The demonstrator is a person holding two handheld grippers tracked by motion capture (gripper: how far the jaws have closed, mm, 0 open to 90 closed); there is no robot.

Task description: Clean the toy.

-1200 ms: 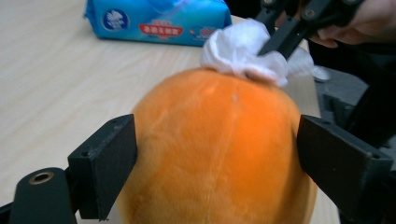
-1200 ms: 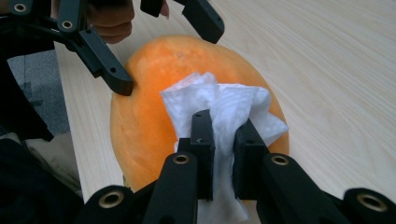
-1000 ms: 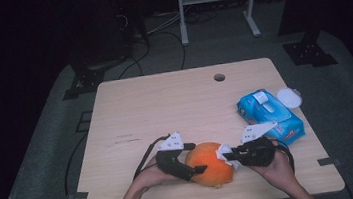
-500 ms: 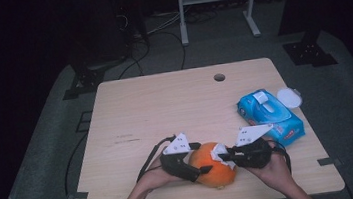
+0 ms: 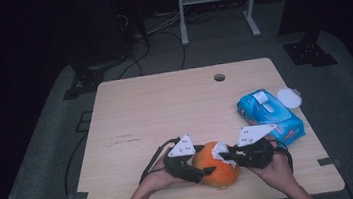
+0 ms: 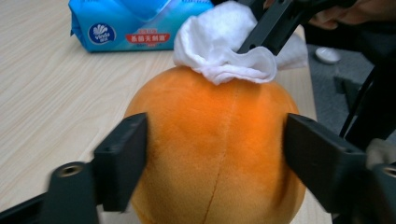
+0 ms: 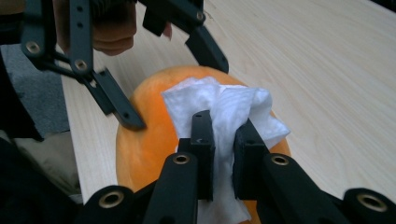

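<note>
The orange plush fruit (image 5: 216,168) rests on the worktop (image 5: 165,111) near the front edge, between the two grippers. It is rounded, with no clear long axis in the high view. In the left gripper view a stitched seam runs from top to bottom down its near face, and the body stands upright on the worktop.

The left gripper (image 6: 215,154) straddles the plush fruit, one jaw against each flank. The jaws have just been closing with the fruit between them. Both pads lie against the fabric, but the frames do not show the fabric pressed in, so a firm clamp cannot be confirmed. The left hand (image 5: 156,180) holds this gripper at the fruit's left side.

The right gripper (image 7: 223,140) is clamped on a white wipe (image 7: 224,109), jaws nearly together with only the cloth between them. The wipe lies bunched on the top of the plush fruit, touching it.

A blue pack of wipes (image 5: 269,116) lies on the right part of the worktop, well apart from the fruit. Its flap is raised, with a white sheet at the opening. A white round lid (image 5: 289,98) lies just beside it at the worktop edge.

The underside of the fruit is hidden. The pack label is too small to read.
</note>
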